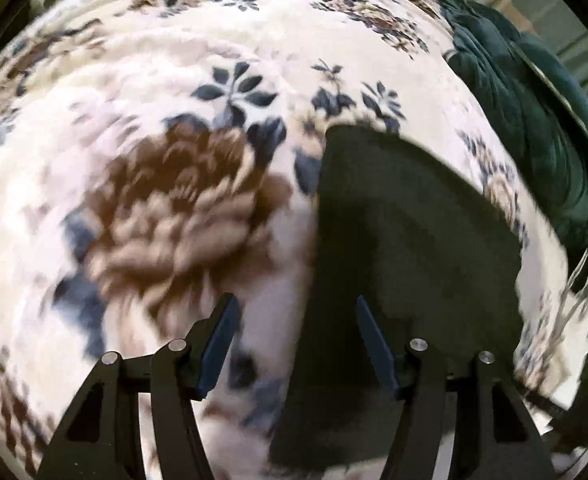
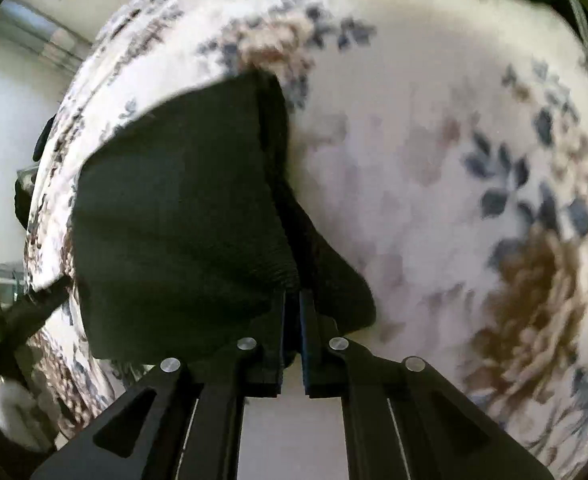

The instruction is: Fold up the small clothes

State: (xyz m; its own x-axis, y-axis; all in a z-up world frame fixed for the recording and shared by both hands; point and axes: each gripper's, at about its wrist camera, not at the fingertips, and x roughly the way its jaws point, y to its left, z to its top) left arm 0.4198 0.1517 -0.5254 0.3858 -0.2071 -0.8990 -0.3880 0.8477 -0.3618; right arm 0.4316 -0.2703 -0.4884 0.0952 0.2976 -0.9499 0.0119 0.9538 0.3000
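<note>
1. The black cloth (image 2: 181, 216) lies on a flowered blanket (image 2: 414, 184), near its left edge in the right wrist view, spread flat so it can be folded.
2. The right gripper (image 2: 292, 300) has its jaws almost together, with a ribbed hem of the cloth pinched between them; that corner looks lifted and doubled over, probably to carry it across as a fold.
3. The left gripper (image 1: 294, 320) stands about half open and holds nothing. It hangs over the near left edge of the cloth (image 1: 406, 240), likely ready to pin or take that side.
4. A dark green quilt (image 1: 534, 120) sits bunched at the far right, clear of the work.
</note>
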